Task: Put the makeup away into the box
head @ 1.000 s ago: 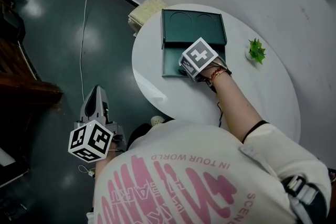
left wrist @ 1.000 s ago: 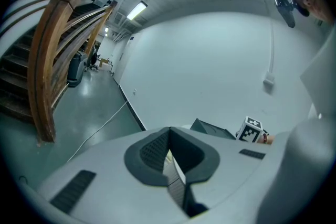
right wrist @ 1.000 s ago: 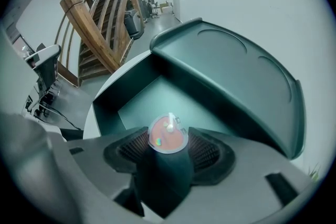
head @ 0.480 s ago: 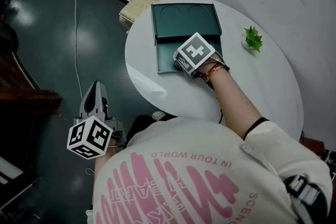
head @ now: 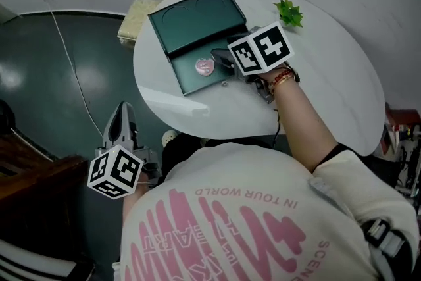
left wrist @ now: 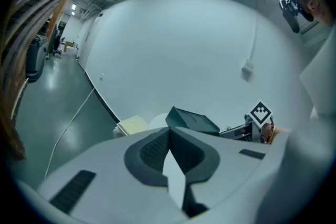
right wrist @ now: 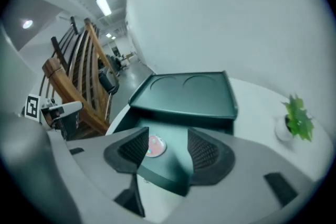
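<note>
A dark green box point(head: 179, 76) lies open on the round white table point(head: 329, 76), its lid point(head: 194, 16) laid back. A round pink makeup compact point(head: 204, 66) rests on the box's floor. My right gripper point(head: 220, 59) hovers just above the box, to the right of the compact. In the right gripper view the compact point(right wrist: 154, 145) lies below and beyond the right gripper point(right wrist: 165, 139); its jaws are wide apart and closing slightly, with nothing held. My left gripper point(head: 123, 116) hangs off the table over the dark floor, and the left gripper point(left wrist: 169, 144) has its pads pressed together, empty.
A small green plant point(head: 288, 11) stands near the table's far edge. A yellowish cushion point(head: 137, 12) sits beside the table, and a white cable point(head: 66, 56) runs across the floor. Wooden railings point(right wrist: 79, 76) rise at the left of the right gripper view.
My right gripper has lifted off the box and drawn back to the right, uncovering the pink compact in it. The left gripper has kept low at the left.
</note>
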`<state>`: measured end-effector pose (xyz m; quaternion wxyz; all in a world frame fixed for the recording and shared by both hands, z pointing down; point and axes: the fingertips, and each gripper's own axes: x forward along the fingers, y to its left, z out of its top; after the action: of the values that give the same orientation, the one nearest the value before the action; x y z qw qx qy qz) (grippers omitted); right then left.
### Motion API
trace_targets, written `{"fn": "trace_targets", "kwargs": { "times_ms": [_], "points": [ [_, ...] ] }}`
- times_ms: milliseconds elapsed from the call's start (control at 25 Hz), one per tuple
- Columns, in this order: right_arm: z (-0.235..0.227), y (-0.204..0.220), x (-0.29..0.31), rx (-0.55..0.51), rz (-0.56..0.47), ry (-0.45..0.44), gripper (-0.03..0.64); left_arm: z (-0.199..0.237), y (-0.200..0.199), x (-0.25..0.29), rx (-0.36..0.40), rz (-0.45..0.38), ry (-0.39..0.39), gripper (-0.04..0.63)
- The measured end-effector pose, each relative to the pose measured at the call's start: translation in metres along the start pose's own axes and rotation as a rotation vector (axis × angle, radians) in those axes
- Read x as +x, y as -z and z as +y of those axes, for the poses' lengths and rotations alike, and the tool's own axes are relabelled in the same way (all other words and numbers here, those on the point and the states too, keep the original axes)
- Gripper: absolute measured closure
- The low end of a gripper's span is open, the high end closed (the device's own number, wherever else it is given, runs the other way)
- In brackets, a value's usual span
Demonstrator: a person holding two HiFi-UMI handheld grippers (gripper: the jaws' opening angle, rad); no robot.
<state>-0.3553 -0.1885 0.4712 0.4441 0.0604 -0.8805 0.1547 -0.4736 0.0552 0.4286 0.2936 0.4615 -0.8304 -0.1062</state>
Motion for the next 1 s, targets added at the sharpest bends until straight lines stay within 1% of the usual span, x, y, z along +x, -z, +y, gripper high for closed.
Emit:
{"fn": "trace_targets", "kwargs": {
  "times_ms": [80,160,200,280,440,560,720,1000],
  "points": [
    [-0.022,0.000,-0.026,0.076,-0.073,0.074,0.379,-0.012,-0.008,0.021,0.039,0.028,0.077,0.592],
    [-0.048,0.010,-0.051,0.145,-0.121,0.170,0.376,-0.025,-0.016,0.040,0.083,0.047,0.153,0.592],
    [-0.058,0.020,-0.061,0.180,-0.130,0.213,0.376,-0.029,-0.017,0.048,0.096,0.060,0.182,0.592],
    [-0.068,0.047,-0.072,0.242,-0.121,0.265,0.376,-0.034,-0.017,0.054,0.114,0.089,0.221,0.592],
    [-0.076,0.095,-0.078,0.351,-0.102,0.312,0.383,-0.049,-0.015,0.069,0.139,0.128,0.288,0.592],
    [-0.073,0.125,-0.070,0.401,-0.072,0.325,0.390,-0.060,-0.009,0.077,0.154,0.161,0.333,0.592],
    [-0.067,0.145,-0.057,0.425,-0.043,0.326,0.391,-0.068,-0.005,0.078,0.170,0.186,0.362,0.592],
    [-0.066,0.163,-0.047,0.401,0.001,0.370,0.397,-0.073,-0.002,0.073,0.186,0.202,0.372,0.592]
  ]
}}
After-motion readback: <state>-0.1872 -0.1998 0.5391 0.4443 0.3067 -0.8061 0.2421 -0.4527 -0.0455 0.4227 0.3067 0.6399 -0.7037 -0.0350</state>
